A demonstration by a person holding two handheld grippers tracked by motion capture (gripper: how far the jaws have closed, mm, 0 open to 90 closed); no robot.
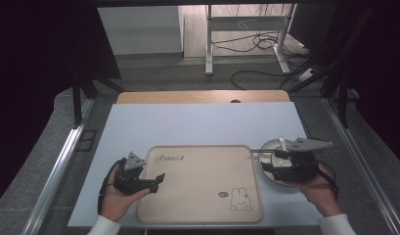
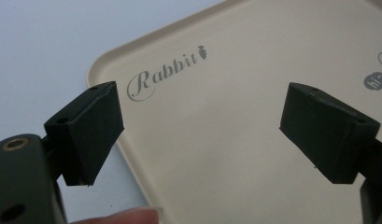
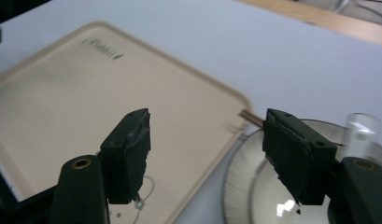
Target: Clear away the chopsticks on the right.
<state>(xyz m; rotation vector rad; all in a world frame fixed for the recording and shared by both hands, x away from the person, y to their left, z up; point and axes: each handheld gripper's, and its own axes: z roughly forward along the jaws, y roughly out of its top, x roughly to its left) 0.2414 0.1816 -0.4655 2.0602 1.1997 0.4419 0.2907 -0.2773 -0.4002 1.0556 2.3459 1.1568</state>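
Beige tray (image 1: 202, 183) lies centred on the tabletop (image 1: 197, 125) — "Rabbit" in script with a small carrot, a bunny drawn in one corner. Left hand-held gripper (image 1: 157, 182) hangs over its left edge, jaws released. Right hand-held gripper (image 1: 277, 157) — spread, nothing between — over a glass lid (image 1: 267, 152) beside the tray.

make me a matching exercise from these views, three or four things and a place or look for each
Things:
1. tray
2. glass plate
3. left gripper
4. right gripper

Descriptions:
a. clear and round, off the tray's right edge
b. beige, printed with a rabbit drawing
c. jaws open above the plate's rim and the tray's right edge
d. jaws open over the tray's left edge

Pairs: 1-b, 2-a, 3-d, 4-c
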